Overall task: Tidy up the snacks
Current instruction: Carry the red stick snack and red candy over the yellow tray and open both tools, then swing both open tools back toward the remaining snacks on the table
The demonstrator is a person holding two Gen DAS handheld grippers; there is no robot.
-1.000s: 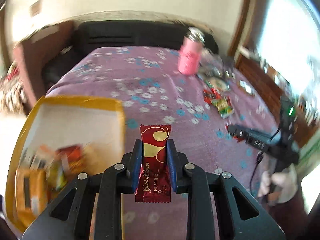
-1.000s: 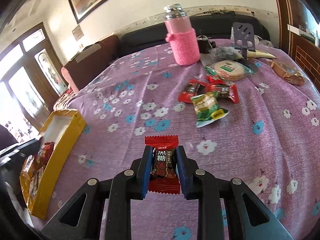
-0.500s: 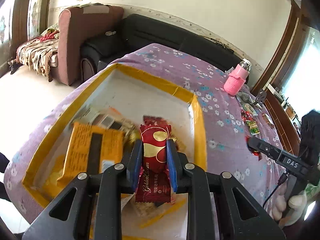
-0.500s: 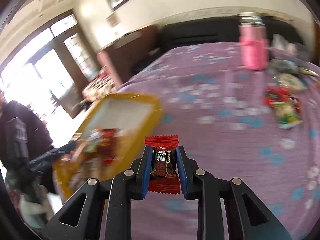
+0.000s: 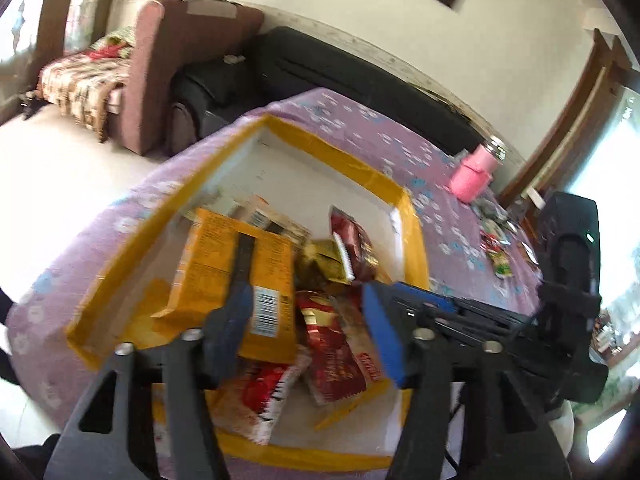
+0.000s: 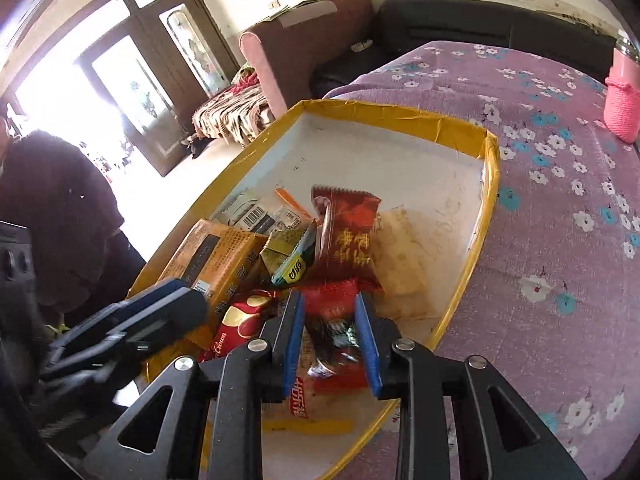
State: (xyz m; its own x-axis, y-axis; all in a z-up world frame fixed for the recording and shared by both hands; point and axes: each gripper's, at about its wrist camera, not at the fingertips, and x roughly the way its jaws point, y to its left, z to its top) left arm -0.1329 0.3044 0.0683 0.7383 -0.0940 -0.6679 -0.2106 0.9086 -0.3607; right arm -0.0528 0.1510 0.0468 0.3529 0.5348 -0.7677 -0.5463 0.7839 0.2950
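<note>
Between right tongs (image 6: 330, 336): red-and-black candy wrapper (image 6: 334, 344) (crinkled, glossy).

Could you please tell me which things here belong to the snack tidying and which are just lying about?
Job: yellow box, red candy at the right gripper, loose snacks on the tablecloth.
Lying about: pink bottle, black sofa, armchair.

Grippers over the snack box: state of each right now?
Left tool: open, holding nothing, above the yellow box.
Right tool: fingers parted around the red candy packet; cannot tell whether it grips it.
</note>
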